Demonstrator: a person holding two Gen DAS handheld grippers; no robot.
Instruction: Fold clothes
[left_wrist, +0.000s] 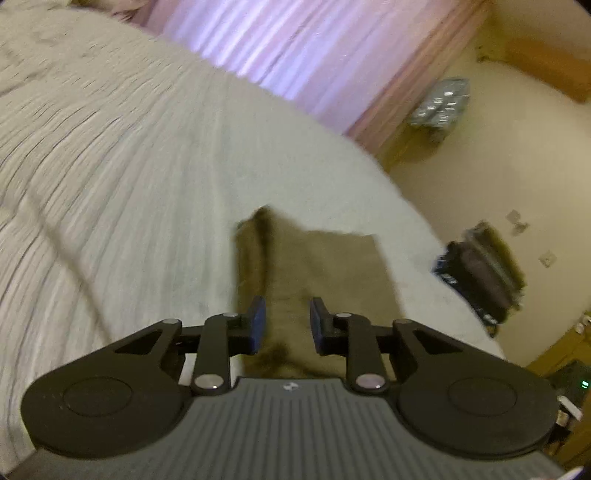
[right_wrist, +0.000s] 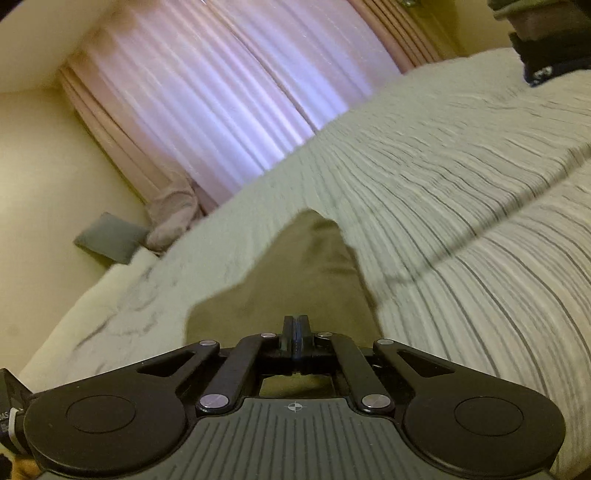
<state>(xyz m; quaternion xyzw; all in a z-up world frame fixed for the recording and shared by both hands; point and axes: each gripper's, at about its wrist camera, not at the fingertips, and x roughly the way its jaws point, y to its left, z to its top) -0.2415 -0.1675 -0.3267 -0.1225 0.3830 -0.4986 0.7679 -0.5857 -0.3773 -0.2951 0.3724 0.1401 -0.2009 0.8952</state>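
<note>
Left wrist view, garment: an olive-brown garment is lying on the bed, partly folded, reaching under the left tool.
Right wrist view, garment: the same cloth is rising in a peak toward the right tool.
Handling: it is looking soft, limp and light, likely sagging wherever it is unsupported; a fuzzy edge is showing near the left tool.
Where to hold: a corner or hem is seeming best, 1 per tool, so the fold stays flat.
Left tool: its jaws are standing partly apart, with cloth beneath them but nothing pinched.
Right tool: its jaws are pressed together over the cloth; whether fabric is caught between them I cannot tell.
Surroundings: pink curtains are hanging beyond the bed.
</note>
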